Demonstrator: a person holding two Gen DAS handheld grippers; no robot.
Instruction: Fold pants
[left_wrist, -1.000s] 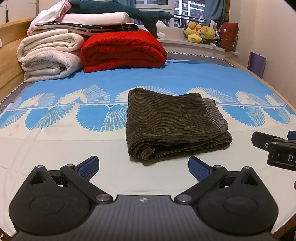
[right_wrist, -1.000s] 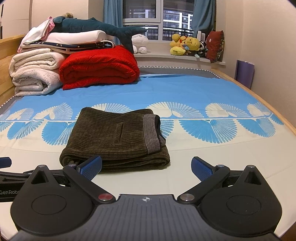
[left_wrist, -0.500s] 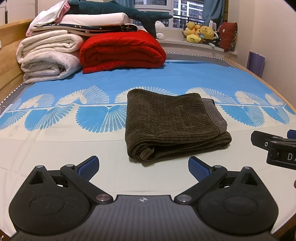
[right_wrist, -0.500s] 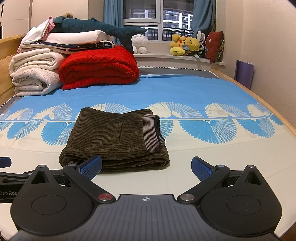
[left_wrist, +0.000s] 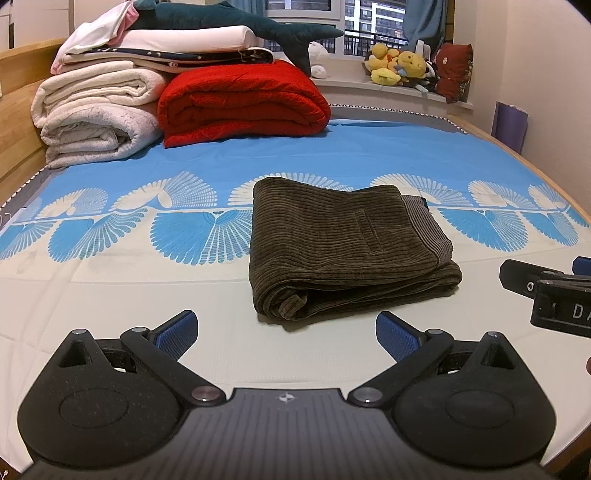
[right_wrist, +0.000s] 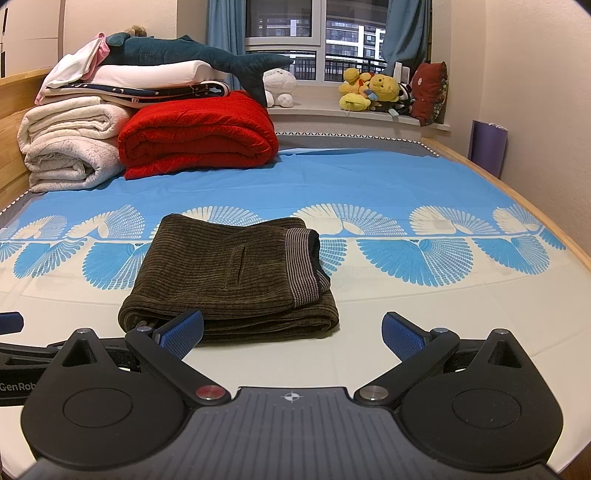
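Dark brown corduroy pants (left_wrist: 343, 247) lie folded into a compact stack on the bed, striped waistband on the right side. In the right wrist view the same pants (right_wrist: 229, 280) sit left of centre. My left gripper (left_wrist: 286, 332) is open, hovering just short of the stack's near edge with nothing between its blue pads. My right gripper (right_wrist: 291, 330) is open too, near the stack's front right corner; its left pad overlaps the pants' front edge in the image. The right gripper's body (left_wrist: 546, 291) shows at the left wrist view's right edge.
The bed (left_wrist: 110, 295) has a blue and cream fan-patterned sheet. At the head lie a red quilt (left_wrist: 243, 103), rolled white blankets (left_wrist: 96, 114) and a plush shark (left_wrist: 236, 18). Plush toys (right_wrist: 373, 92) line the windowsill. A wooden bed rail (right_wrist: 517, 199) runs along the right.
Barely anything differs: both views shift very slightly, and the pants and both open grippers hold their places.
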